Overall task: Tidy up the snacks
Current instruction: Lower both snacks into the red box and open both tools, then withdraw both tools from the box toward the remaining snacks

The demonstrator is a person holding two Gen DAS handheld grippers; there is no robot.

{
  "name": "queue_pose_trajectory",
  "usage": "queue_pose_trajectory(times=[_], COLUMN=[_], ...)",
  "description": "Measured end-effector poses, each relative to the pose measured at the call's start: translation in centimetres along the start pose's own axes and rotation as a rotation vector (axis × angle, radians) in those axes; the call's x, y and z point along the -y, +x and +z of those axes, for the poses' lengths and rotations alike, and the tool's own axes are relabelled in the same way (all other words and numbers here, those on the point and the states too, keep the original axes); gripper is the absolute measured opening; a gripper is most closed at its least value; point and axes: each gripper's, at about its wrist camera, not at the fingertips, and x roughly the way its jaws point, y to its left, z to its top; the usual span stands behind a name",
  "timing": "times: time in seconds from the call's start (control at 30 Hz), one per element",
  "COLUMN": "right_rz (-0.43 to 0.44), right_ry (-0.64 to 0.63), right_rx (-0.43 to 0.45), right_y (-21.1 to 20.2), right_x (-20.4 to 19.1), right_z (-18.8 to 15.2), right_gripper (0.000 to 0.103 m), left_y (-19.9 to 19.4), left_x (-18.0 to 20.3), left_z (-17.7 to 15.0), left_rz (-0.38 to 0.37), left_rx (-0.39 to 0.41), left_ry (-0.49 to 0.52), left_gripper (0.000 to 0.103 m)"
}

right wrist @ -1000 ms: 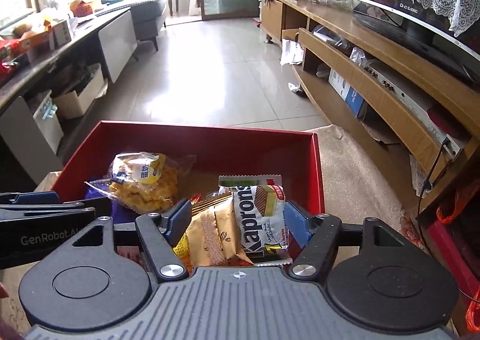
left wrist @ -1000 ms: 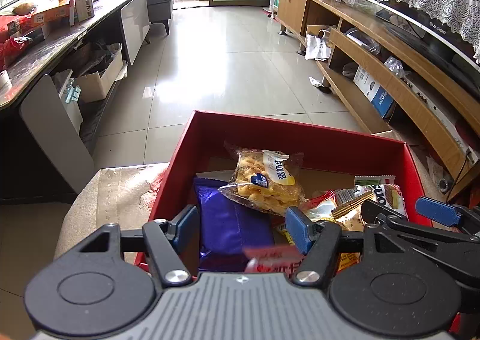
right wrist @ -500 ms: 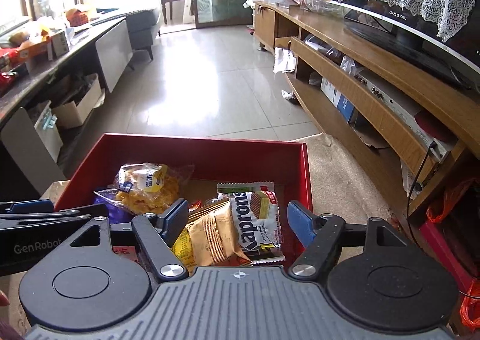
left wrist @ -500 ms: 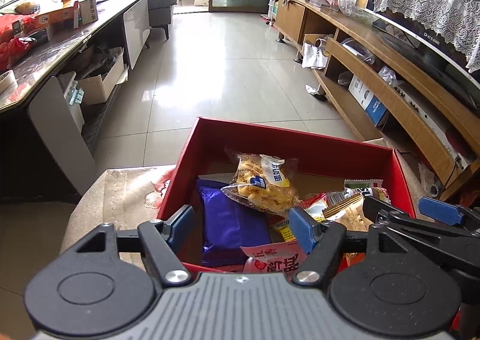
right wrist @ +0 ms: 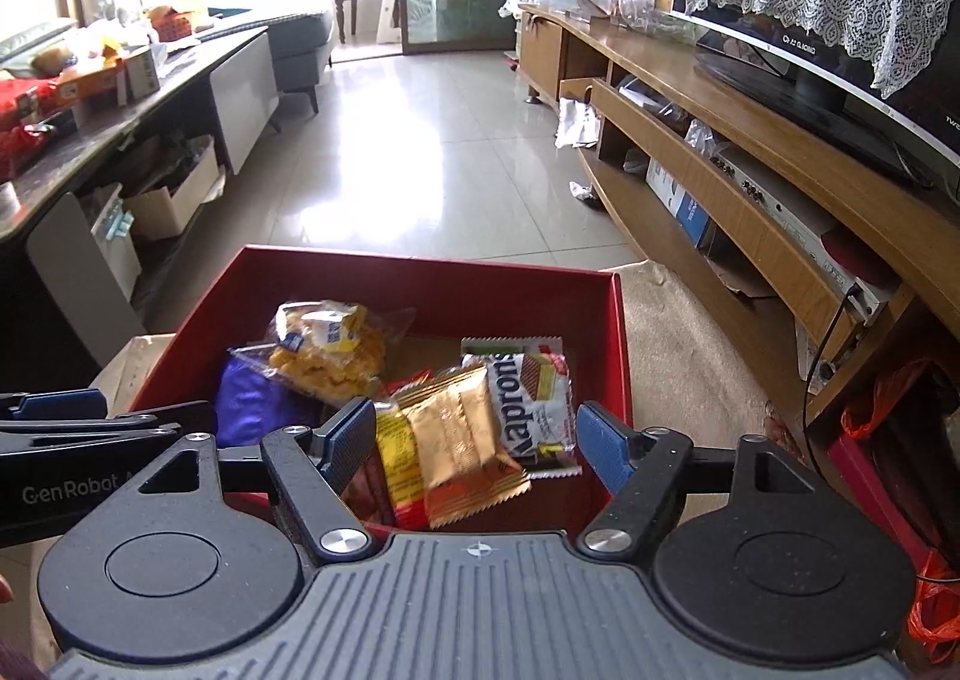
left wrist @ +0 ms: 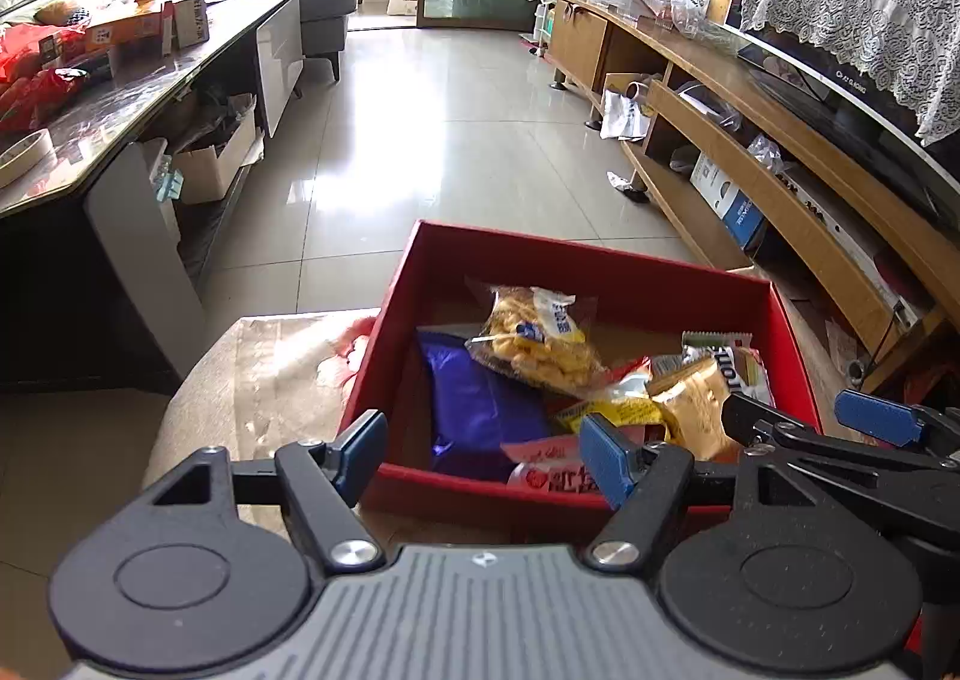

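Observation:
A red box (left wrist: 576, 254) stands on a beige cushioned seat (left wrist: 264, 368) and holds several snack packets. Among them are a clear bag of yellow puffs (left wrist: 534, 338), a purple packet (left wrist: 474, 404), a gold packet (right wrist: 456, 434) and a white Kaprons wafer packet (right wrist: 531, 398). My left gripper (left wrist: 480, 449) hovers open over the box's near edge, above the purple packet and a pink packet (left wrist: 546, 470), with nothing between its pads. My right gripper (right wrist: 477, 434) hangs open above the gold and Kaprons packets, touching neither. One of its fingers (left wrist: 876, 416) shows at the right of the left wrist view.
A long wooden TV cabinet (right wrist: 750, 152) with a television runs along the right. A dark table (left wrist: 120, 98) loaded with boxes and bags runs along the left, with cartons beneath. A pale tiled floor (left wrist: 456, 140) stretches beyond the box. An orange bag (right wrist: 930, 614) lies low right.
Both grippers have risen and drawn back from the box, and their jaws stand a little wider. The packets stay lying in the box.

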Motion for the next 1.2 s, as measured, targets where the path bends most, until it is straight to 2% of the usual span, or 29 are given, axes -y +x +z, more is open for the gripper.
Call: queue_pose_trajectory(times=[0.53, 0.7, 0.87, 1.0, 1.2], right_rz=[0.016, 0.01, 0.019, 0.033, 0.023], right_ry=[-0.035, -0.077, -0.12, -0.105, -0.051], right_rx=[-0.049, -0.093, -0.154, -0.2, -0.197], right_y=[-2.0, -2.2, -1.8, -1.1, -0.9], right_x=[-2.1, -3.2, -4.0, -3.6, -1.7], right_z=[-3.5, -5.3, -7.2, -7.8, -7.1], right_gripper=[0.08, 0.08, 0.08, 0.083, 0.086], left_y=[-2.6, -2.4, -1.7, -0.8, 1.3], left_x=[-2.0, -2.8, -3.9, -3.7, -3.2], left_z=[-4.5, -6.7, -9.0, -10.2, -10.5], left_rz=[0.015, 0.021, 0.007, -0.002, 0.022], left_rx=[-0.04, -0.092, -0.165, -0.214, -0.249], left_ry=[0.008, 0.009, -0.041, -0.058, -0.071], left_gripper=[0.066, 0.066, 0.066, 0.067, 0.068])
